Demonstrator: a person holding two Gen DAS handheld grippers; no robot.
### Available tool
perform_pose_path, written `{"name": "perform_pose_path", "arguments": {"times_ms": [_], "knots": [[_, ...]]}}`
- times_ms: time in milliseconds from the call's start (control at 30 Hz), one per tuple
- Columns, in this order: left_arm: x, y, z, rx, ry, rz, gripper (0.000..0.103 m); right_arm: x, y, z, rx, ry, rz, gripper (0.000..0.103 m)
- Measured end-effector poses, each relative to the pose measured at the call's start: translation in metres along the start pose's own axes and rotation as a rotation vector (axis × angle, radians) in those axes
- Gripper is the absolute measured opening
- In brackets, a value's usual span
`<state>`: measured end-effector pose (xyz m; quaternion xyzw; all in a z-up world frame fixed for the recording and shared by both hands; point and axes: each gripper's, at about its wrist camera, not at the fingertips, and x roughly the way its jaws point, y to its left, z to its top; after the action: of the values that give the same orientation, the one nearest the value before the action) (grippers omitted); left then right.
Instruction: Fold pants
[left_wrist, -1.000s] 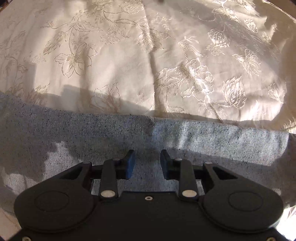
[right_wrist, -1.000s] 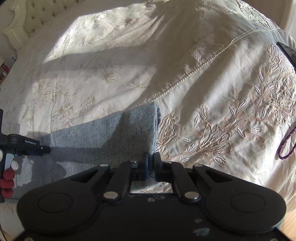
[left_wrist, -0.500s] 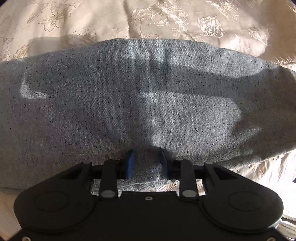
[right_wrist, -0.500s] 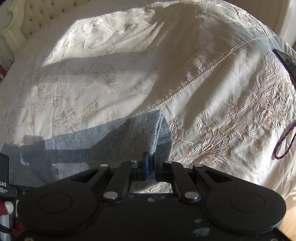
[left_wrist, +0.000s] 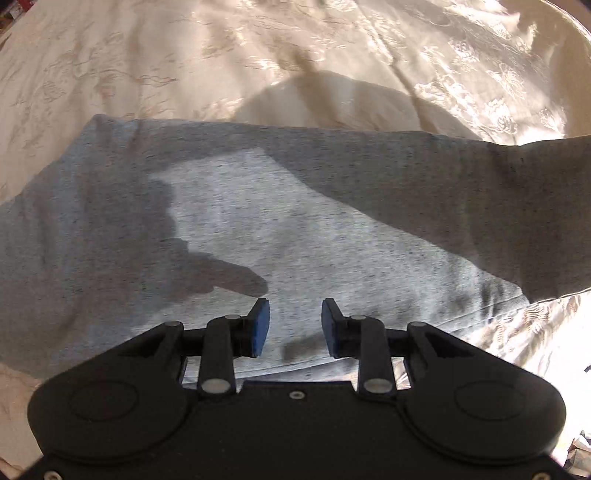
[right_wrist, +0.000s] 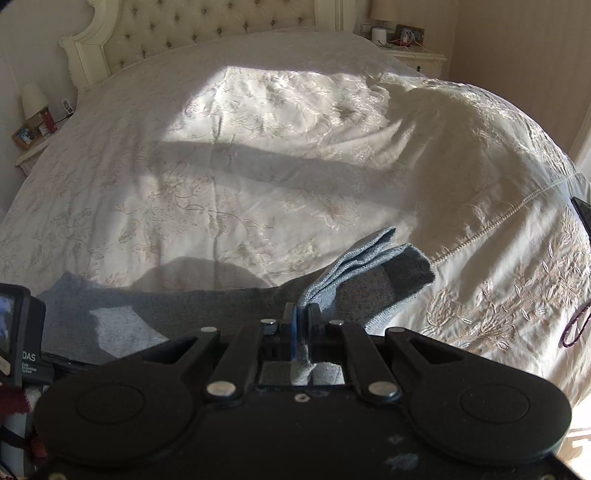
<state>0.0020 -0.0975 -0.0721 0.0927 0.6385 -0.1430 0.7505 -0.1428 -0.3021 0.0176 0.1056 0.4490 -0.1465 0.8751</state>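
In the left wrist view the left gripper (left_wrist: 295, 326) points down over the grey pants (left_wrist: 258, 229), its blue-padded fingers (left_wrist: 260, 325) apart with nothing pinched between them; only flat cloth lies beneath the gap. The pants spread from nine o'clock to three o'clock across the cream bedspread (left_wrist: 221, 55), partly in sun and partly under shadow, and at three o'clock a darker layer of the same cloth lifts off the lower one.

In the right wrist view the right gripper (right_wrist: 301, 328) has its fingers (right_wrist: 293, 332) clamped on an edge of the pants (right_wrist: 369, 291), and a folded bunch of layers stands up from the pinch toward one o'clock. The rest of the cloth lies flat on the bed toward nine o'clock, where part of the other gripper's body (right_wrist: 22, 332) shows at the frame edge. Farther off, the embroidered bedspread (right_wrist: 258, 166) runs up to the tufted headboard (right_wrist: 207, 29) at twelve o'clock, with a lamp (right_wrist: 33, 99) at ten o'clock and a nightstand (right_wrist: 417, 55) at one o'clock.
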Motion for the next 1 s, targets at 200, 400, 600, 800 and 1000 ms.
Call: {"name": "perform_pose_path", "arguments": {"times_ms": [200,400,600,800,1000], "knots": [[-0.006,0.084,-0.021,-0.116,0.0,0.037,0.039,-0.002,0.149,-0.012,-0.169,-0.027,0.177,0.006],[-0.006,0.152,-0.042,-0.195,0.018,0.089,0.039,0.066,0.284,-0.063,-0.322,0.062,0.26,0.006],[-0.005,0.187,-0.053,-0.216,0.021,0.104,0.039,0.103,0.334,-0.106,-0.452,0.153,0.293,0.038],[-0.021,0.18,-0.032,-0.174,-0.038,0.059,0.039,0.05,0.287,-0.102,-0.386,0.073,0.375,0.061],[-0.022,0.116,-0.008,-0.082,-0.078,-0.028,0.04,0.073,0.195,-0.086,-0.182,0.138,0.151,0.005]]}}
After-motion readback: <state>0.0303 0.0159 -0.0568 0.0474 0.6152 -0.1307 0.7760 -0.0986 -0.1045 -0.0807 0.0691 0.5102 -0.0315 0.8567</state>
